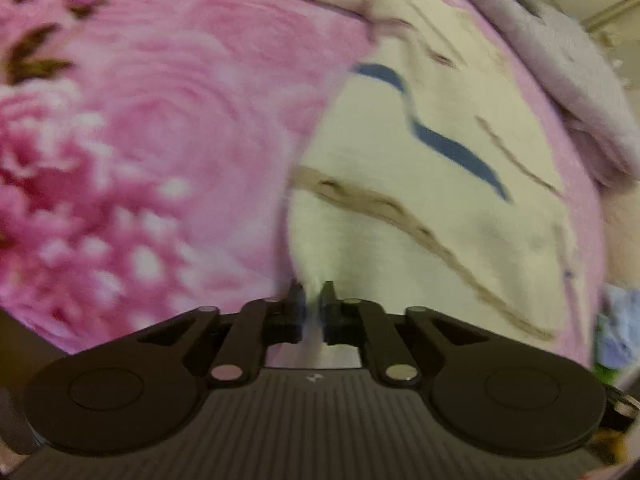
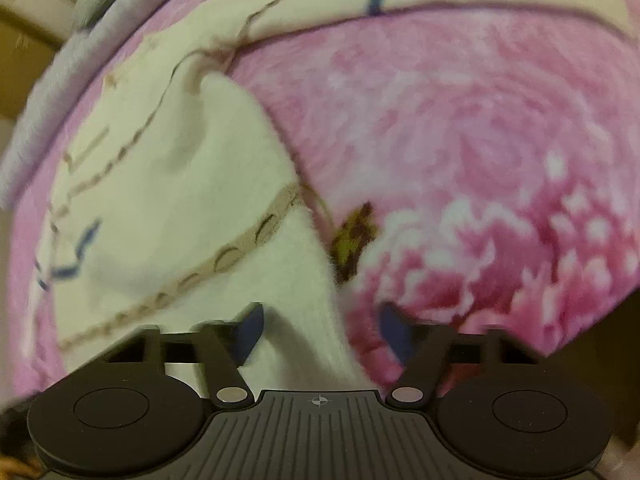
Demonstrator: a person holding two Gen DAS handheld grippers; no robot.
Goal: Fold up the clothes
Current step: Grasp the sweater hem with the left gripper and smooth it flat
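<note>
A cream garment (image 1: 400,216) with tan chain-like lines and blue squiggles lies on a pink rose-print blanket (image 1: 152,132). My left gripper (image 1: 312,292) is shut on the garment's near edge, with a fold of cloth pinched between the fingertips. In the right wrist view the same cream garment (image 2: 168,208) spreads to the left over the pink blanket (image 2: 480,140). My right gripper (image 2: 320,328) is open, and a cream fold of the garment runs between its blue-padded fingers (image 2: 250,330). Both views are motion-blurred.
A pale lilac fluffy blanket or towel (image 1: 560,60) lies along the far right edge of the bed; it also shows in the right wrist view (image 2: 72,48) at upper left. A blue-and-green item (image 1: 616,332) sits beyond the bed's right edge.
</note>
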